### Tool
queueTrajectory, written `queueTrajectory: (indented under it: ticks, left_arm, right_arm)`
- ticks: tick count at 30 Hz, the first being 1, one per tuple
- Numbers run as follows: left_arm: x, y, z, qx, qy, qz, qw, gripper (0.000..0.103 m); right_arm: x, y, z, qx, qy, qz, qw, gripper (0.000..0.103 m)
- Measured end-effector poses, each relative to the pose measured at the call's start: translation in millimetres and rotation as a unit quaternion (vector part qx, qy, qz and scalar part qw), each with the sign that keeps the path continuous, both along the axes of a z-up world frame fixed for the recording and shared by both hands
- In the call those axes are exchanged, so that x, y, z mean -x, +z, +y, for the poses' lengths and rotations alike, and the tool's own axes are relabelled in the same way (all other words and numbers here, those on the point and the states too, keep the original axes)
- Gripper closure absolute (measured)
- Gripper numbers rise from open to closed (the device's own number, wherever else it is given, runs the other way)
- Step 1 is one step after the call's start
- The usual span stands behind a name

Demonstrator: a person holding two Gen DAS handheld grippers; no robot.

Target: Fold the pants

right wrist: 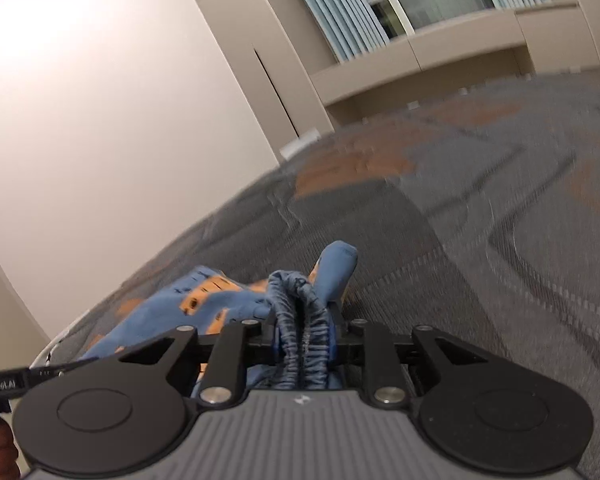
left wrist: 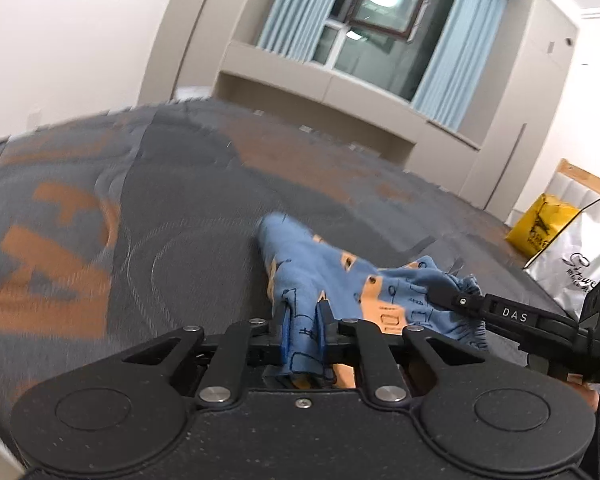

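Note:
Small blue pants (left wrist: 332,276) with orange patches and dark line drawings hang bunched between both grippers above a grey and orange bed cover (left wrist: 140,208). My left gripper (left wrist: 305,312) is shut on a fold of the blue cloth. My right gripper (right wrist: 306,312) is shut on the gathered elastic waistband (right wrist: 304,340); the rest of the pants (right wrist: 204,300) trail to its left. The right gripper also shows in the left wrist view (left wrist: 456,298), gripping the cloth's ruffled edge to the right.
The bed cover (right wrist: 480,240) fills both views. A yellow bag (left wrist: 540,228) and a silver bag (left wrist: 580,264) stand at the bed's right side. A window with blue curtains (left wrist: 452,52) and beige cabinets lie beyond the bed. A white wall (right wrist: 100,100) is on the left.

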State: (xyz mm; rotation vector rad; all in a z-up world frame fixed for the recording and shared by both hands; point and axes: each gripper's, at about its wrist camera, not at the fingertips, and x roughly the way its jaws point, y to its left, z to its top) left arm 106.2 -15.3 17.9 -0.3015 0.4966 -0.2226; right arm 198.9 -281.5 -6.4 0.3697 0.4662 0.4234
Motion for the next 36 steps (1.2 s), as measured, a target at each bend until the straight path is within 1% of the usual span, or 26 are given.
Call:
queueTrajectory:
  ticks: [3, 6, 10, 12, 13, 15, 18, 19, 21, 23, 24, 25, 26, 27, 28, 29, 31, 32, 34, 36]
  left_arm:
    - [-15.2, 9.5, 7.3, -0.005, 0.003, -0.017, 0.9998, 0.091]
    - [-32.7, 18.2, 18.8, -0.008, 0.012, -0.033, 0.9993, 0.091]
    - [-62.6, 29.2, 41.4, -0.011, 0.039, -0.047, 0.9981, 0.092]
    - [-78.2, 31.1, 52.1, -0.001, 0.054, -0.060, 0.9967, 0.093]
    - [-85.9, 29.7, 58.0, 0.008, 0.060, -0.067, 0.9959, 0.095]
    - [-102.2, 22.8, 67.0, 0.020, 0.064, -0.058, 0.9961, 0.097]
    - [-118.9, 4.7, 74.4, 0.032, 0.065, -0.026, 0.9970, 0.097]
    - [-120.9, -2.3, 75.2, 0.029, 0.064, -0.016, 0.9974, 0.097]
    - [-122.0, -12.1, 75.8, 0.030, 0.062, -0.010, 0.9976, 0.096]
    - [-121.6, -18.1, 78.1, 0.031, 0.060, -0.009, 0.9977, 0.091]
    - [-123.5, -19.9, 79.3, 0.030, 0.059, -0.009, 0.9978, 0.086]
    - [-126.1, -20.9, 80.5, 0.029, 0.058, -0.007, 0.9979, 0.085]
    - [-128.1, -21.9, 80.9, 0.030, 0.055, -0.006, 0.9980, 0.085]
    - [-128.2, -23.3, 79.7, 0.029, 0.054, -0.007, 0.9981, 0.081]
    - [-129.2, -24.1, 79.3, 0.026, 0.056, -0.006, 0.9981, 0.074]
    - [-128.3, -24.7, 78.6, 0.022, 0.059, -0.007, 0.9980, 0.070]
    - [-127.0, -24.5, 77.2, 0.016, 0.064, -0.008, 0.9978, 0.059]
    - [-126.1, -23.5, 77.6, 0.015, 0.066, -0.011, 0.9977, 0.057]
    - [-123.9, -22.0, 79.0, 0.014, 0.070, -0.015, 0.9973, 0.049]
    - [-121.7, -19.8, 78.3, 0.009, 0.077, -0.017, 0.9969, 0.044]
  right_arm:
    - [-1.2, 11.7, 8.3, -0.008, -0.012, -0.022, 1.000, 0.082]
    - [-10.6, 24.7, 22.2, -0.003, -0.015, -0.050, 0.999, 0.082]
    - [-41.0, 42.4, 47.5, -0.003, -0.008, -0.063, 0.998, 0.082]
    - [-58.3, 47.3, 62.2, 0.010, -0.002, -0.073, 0.997, 0.082]
    - [-65.7, 47.1, 69.5, 0.020, -0.001, -0.080, 0.997, 0.082]
    - [-82.4, 41.9, 80.5, 0.033, 0.000, -0.086, 0.996, 0.082]
    - [-106.5, 22.0, 87.3, 0.027, 0.002, -0.056, 0.998, 0.082]
    - [-111.4, 15.7, 88.5, 0.034, 0.000, -0.047, 0.998, 0.082]
    - [-115.9, 9.4, 86.6, 0.047, -0.003, -0.032, 0.998, 0.081]
    - [-116.5, 7.0, 80.8, 0.037, -0.009, -0.026, 0.999, 0.076]
    - [-115.9, 5.6, 79.4, 0.034, -0.014, -0.021, 0.999, 0.069]
    - [-116.0, 3.6, 77.9, 0.035, -0.022, -0.015, 0.999, 0.060]
    - [-116.3, 1.8, 77.6, 0.038, -0.029, -0.011, 0.999, 0.056]
    - [-116.9, 0.1, 78.0, 0.043, -0.036, -0.005, 0.998, 0.048]
    - [-115.5, 0.0, 76.1, 0.043, -0.039, -0.002, 0.998, 0.038]
    - [-115.9, -0.5, 73.6, 0.041, -0.040, -0.002, 0.998, 0.032]
    - [-114.4, 0.1, 71.9, 0.039, -0.044, -0.006, 0.998, 0.011]
    - [-112.7, 0.4, 70.8, 0.039, -0.047, -0.009, 0.998, 0.008]
    - [-109.1, 1.3, 70.2, 0.040, -0.054, -0.018, 0.998, 0.000]
    - [-107.1, 2.0, 69.9, 0.042, -0.064, -0.019, 0.997, 0.000]
